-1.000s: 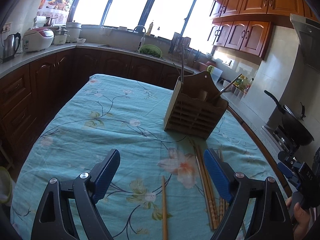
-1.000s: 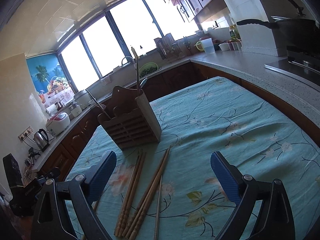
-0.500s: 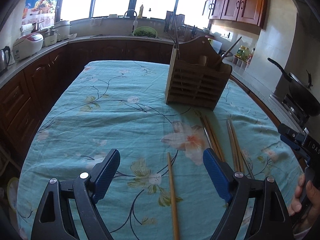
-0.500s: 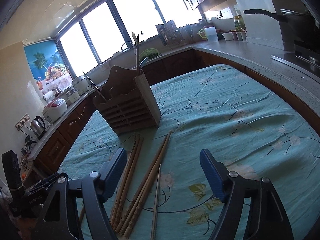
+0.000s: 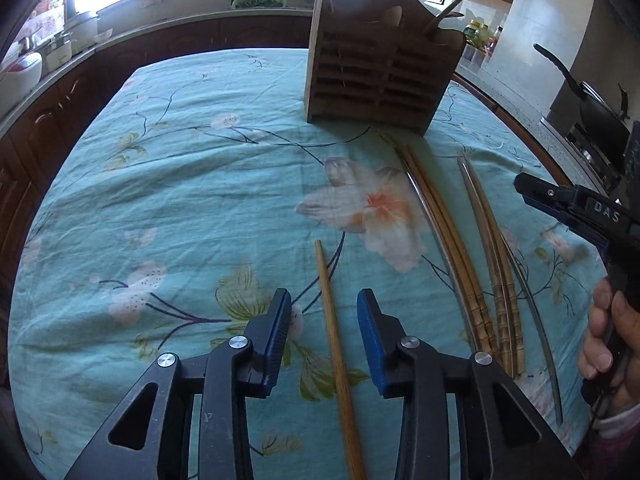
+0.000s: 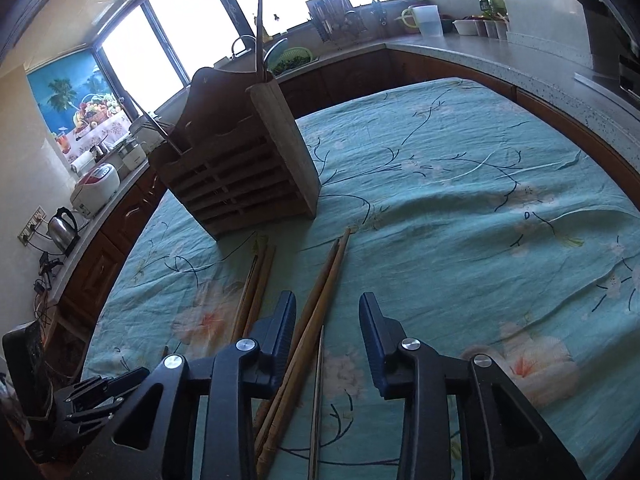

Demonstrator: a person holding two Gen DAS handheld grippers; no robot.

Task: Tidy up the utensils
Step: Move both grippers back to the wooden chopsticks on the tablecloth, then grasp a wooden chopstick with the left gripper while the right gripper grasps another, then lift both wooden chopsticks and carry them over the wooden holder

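A wooden slatted utensil holder point(image 5: 380, 76) stands on the teal floral tablecloth point(image 5: 180, 200) and holds a few sticks. It also shows in the right wrist view point(image 6: 236, 168). Several chopsticks lie loose on the cloth in front of it. My left gripper point(image 5: 324, 336) is open, low over the cloth, its fingers on either side of a single wooden chopstick point(image 5: 334, 344). My right gripper point(image 6: 327, 340) is open, its fingers on either side of a wooden chopstick pair point(image 6: 316, 304) and a thin metal chopstick point(image 6: 318, 396). More chopsticks point(image 5: 448, 240) lie to the right in the left wrist view.
Dark wooden cabinets and a counter point(image 6: 500, 56) ring the table. A rice cooker point(image 6: 96, 188) and kettle point(image 6: 62, 226) stand at the left, a pan point(image 5: 592, 100) on the stove at the right. The right gripper's body point(image 5: 580, 208) and the hand holding it show in the left wrist view.
Both grippers have dropped toward the cloth and moved forward. Their fingers have narrowed from wide open and now bracket chopsticks. The holder looks nearer.
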